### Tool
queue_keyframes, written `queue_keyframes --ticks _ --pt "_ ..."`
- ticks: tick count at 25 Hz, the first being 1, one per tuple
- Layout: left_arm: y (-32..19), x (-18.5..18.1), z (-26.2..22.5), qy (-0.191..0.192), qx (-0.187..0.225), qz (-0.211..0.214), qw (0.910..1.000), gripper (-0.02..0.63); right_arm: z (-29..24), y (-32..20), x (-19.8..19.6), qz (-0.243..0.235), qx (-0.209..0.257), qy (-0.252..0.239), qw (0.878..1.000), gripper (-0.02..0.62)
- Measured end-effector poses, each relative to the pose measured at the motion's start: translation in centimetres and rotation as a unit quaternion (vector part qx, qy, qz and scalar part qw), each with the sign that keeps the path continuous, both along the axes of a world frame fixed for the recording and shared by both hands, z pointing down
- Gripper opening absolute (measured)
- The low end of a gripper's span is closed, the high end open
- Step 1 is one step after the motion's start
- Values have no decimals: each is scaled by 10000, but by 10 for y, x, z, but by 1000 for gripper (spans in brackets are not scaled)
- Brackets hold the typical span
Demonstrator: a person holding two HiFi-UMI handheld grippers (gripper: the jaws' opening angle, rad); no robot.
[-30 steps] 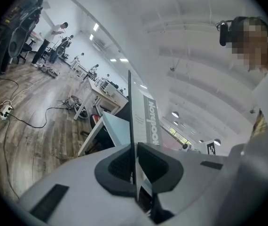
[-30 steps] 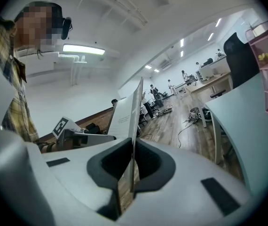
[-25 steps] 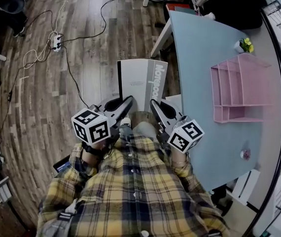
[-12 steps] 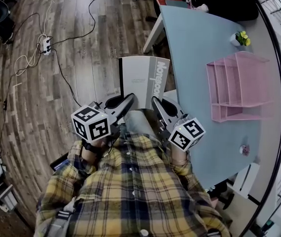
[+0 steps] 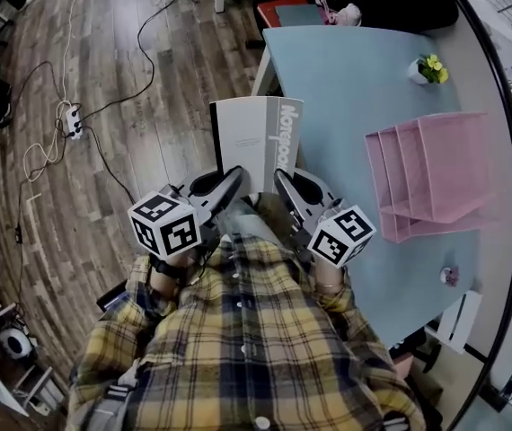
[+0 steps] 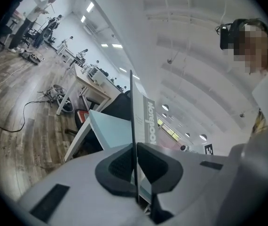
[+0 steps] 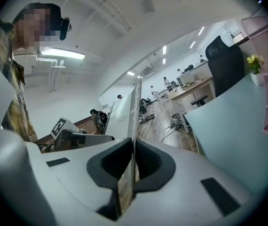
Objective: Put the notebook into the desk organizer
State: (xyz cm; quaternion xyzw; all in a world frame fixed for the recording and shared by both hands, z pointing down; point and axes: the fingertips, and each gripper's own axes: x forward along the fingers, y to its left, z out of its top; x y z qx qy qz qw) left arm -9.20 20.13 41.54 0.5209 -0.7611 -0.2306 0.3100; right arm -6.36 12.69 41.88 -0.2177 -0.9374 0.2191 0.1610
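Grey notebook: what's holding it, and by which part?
The flat grey notebook is held along its near edge: left gripper towards the left corner, right gripper towards the right.

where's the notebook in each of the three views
Head view: notebook at centre, clamped by left tongs and right tongs.
Left gripper view: edge-on at centre, rising from the shut jaws.
Right gripper view: edge-on at centre, likewise.
Shared landmark: the pale blue table.

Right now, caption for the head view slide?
Left gripper and right gripper hold a notebook by the desk bearing a pink organizer.
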Motion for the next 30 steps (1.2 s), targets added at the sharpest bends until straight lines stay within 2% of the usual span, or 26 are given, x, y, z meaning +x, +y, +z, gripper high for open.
queue_keyframes --ticks 10,17,24,30 --pt "-74 -49 -9 -83 44 952 9954 9 -9 -67 -36 887 119 -47 9960 18" --pt "-128 -44 -7 -82 48 1830 9831 9 -9 -111 -18 1747 154 -6 9845 18" --pt "-167 -17 -11 -55 45 2803 9599 9 -11 -141 17 2731 139 9 9619 18" --pt "-209 8 -12 9 12 3818 9243 9 -12 -166 51 3709 144 116 9285 18"
